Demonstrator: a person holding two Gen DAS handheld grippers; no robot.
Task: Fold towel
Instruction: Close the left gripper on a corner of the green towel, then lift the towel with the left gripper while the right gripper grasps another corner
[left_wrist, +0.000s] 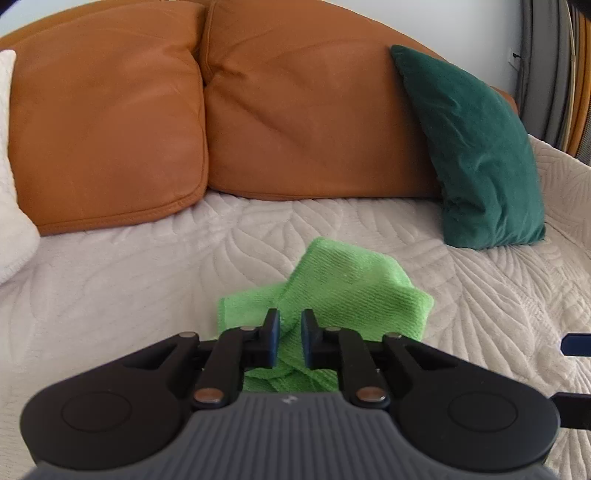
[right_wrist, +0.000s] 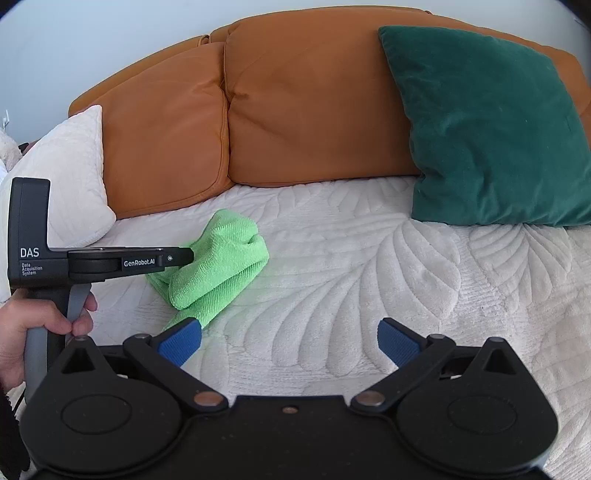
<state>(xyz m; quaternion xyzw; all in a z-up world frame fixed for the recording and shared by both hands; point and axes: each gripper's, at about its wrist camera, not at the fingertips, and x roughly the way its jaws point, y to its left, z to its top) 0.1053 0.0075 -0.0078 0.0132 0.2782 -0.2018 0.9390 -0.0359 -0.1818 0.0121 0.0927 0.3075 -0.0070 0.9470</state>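
**Fingers over a bunched green towel, one pair narrowed, one spread**

Fingers first: on my left gripper (left_wrist: 290, 338) the two pads stand close together with a narrow gap, and the green cloth shows through that gap. I cannot tell whether they pinch any cloth or only hover above it. On my right gripper (right_wrist: 290, 341) the two blue pads are spread wide and hold nothing; the left pad sits just at the near tip of the towel.

My one towel (right_wrist: 218, 264) lies crumpled on the cream quilted cover (right_wrist: 369, 266) of the sofa seat, rolled over itself in a loose heap, not flat. I judge that is why my left gripper comes in low from the towel's side: to find an edge or corner to pull out. My right gripper sits to the right over bare cover, jaws wide, probably ready for a second corner once the cloth is spread. By my reading, no fold is made yet.

Counting outward: one towel, two grippers, two fingers on each. My left hand (right_wrist: 22, 332) wraps its grey handle. Behind the seat stand two orange leather back cushions (left_wrist: 295, 122), propped upright. One dark green pillow (left_wrist: 480, 155) leans against them on the right, and one white pillow (right_wrist: 70, 177) on the left.
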